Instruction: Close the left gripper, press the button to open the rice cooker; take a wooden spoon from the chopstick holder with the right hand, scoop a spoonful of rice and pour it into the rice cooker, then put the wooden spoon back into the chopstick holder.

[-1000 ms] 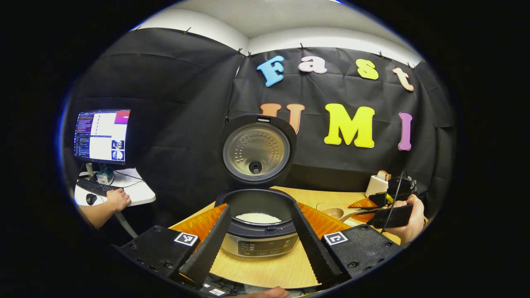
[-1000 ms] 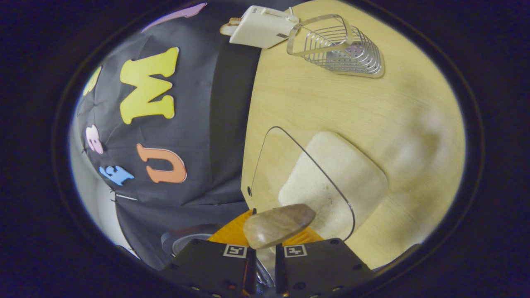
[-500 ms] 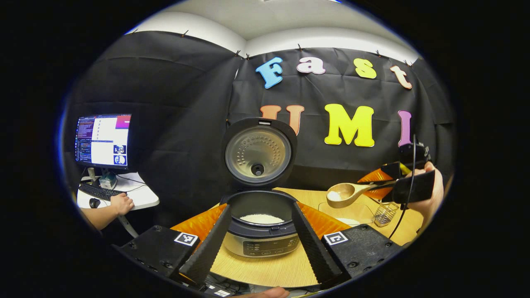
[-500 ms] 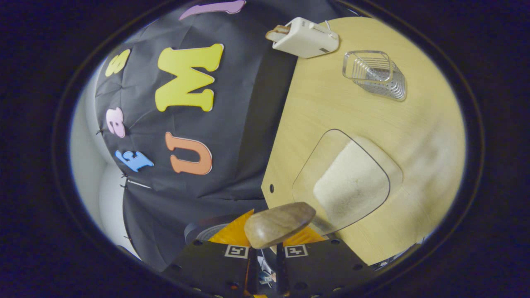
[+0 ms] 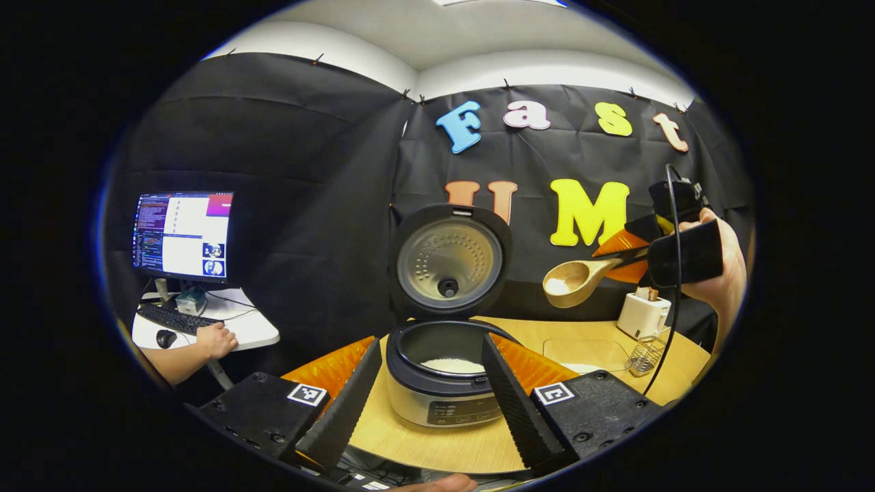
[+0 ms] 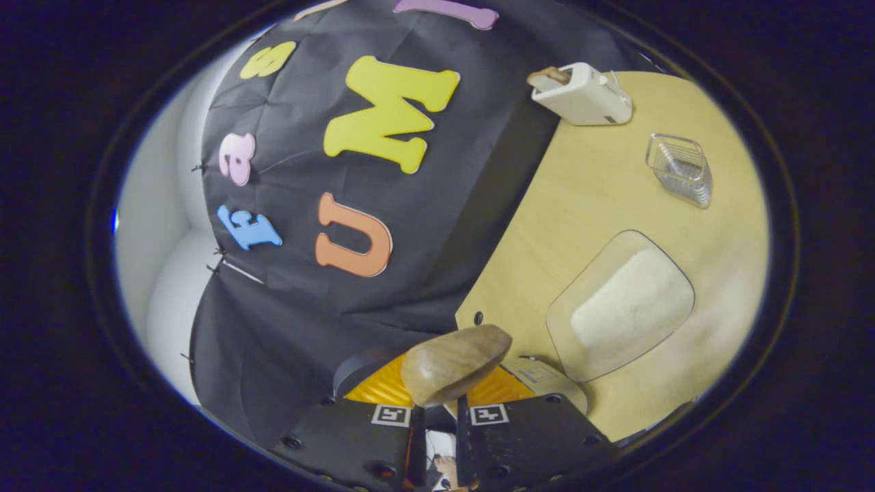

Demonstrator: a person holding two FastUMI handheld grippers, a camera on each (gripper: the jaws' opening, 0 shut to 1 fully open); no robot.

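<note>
The cooker (image 5: 444, 369) stands lid-up on the counter (image 5: 437, 444), so its pot can take rice. Up and to its right, the right claw (image 5: 632, 256) pinches the spoon (image 5: 574, 280) by the handle, bowl level to keep its rice in. The left claw (image 5: 427, 403) stays spread before the cooker.
</note>
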